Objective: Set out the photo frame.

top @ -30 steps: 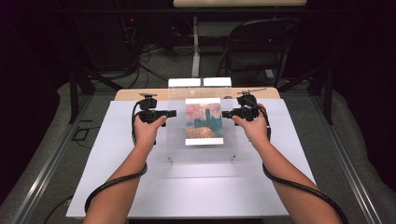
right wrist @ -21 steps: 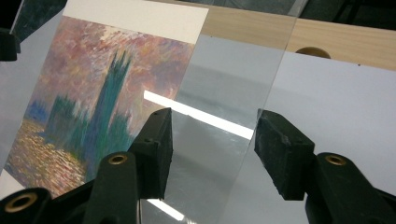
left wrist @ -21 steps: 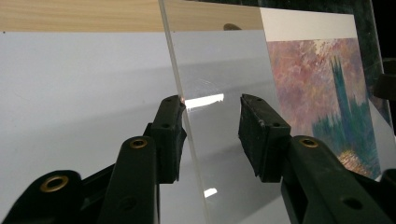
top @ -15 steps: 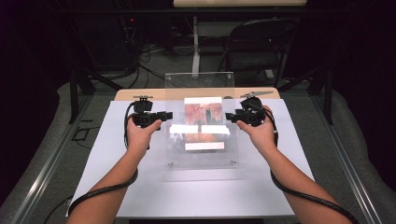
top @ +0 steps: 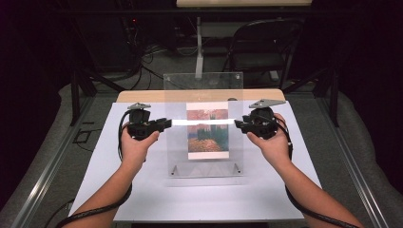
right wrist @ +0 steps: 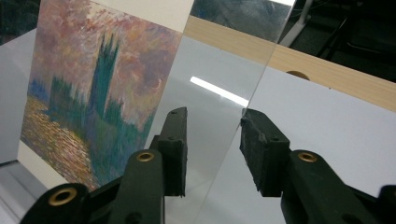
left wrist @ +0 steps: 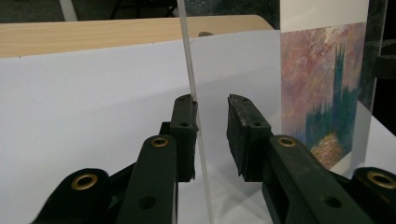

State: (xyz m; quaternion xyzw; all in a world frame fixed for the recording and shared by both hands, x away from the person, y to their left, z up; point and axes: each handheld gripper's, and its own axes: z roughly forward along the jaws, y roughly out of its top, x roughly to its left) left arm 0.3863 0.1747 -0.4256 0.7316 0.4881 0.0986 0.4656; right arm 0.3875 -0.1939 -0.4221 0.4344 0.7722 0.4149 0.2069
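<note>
A: What was on the table (top: pixel 142 199) then?

B: White sheet across most of the frame, wood strip at its far edge. Center of the high view: a clear acrylic frame (top: pixel 203 90) stood upright w/ a painting print (top: pixel 207 133) in it. Pinks, orange, dark blue-green towers.

A: And the hands?

B: One each side of the panel, mid-frame. Left gripper (top: pixel 161 124) at center-left, right gripper (top: pixel 240 124) at center-right, both pointing inward at the panel's side edges.

A: Clamped?

B: No, released, both. In the left gripper view the panel edge ran between the jaws, up against the left pad (left wrist: pixel 184 126), w/ a clear gap to the other pad. The print sat in the upper right there.

A: Right one?

B: Same. Right gripper view had the panel edge (right wrist: pixel 254 88) coming down between the spread jaws, near the right pad (right wrist: pixel 261 149), no squeeze. The print filled the upper left.
</note>
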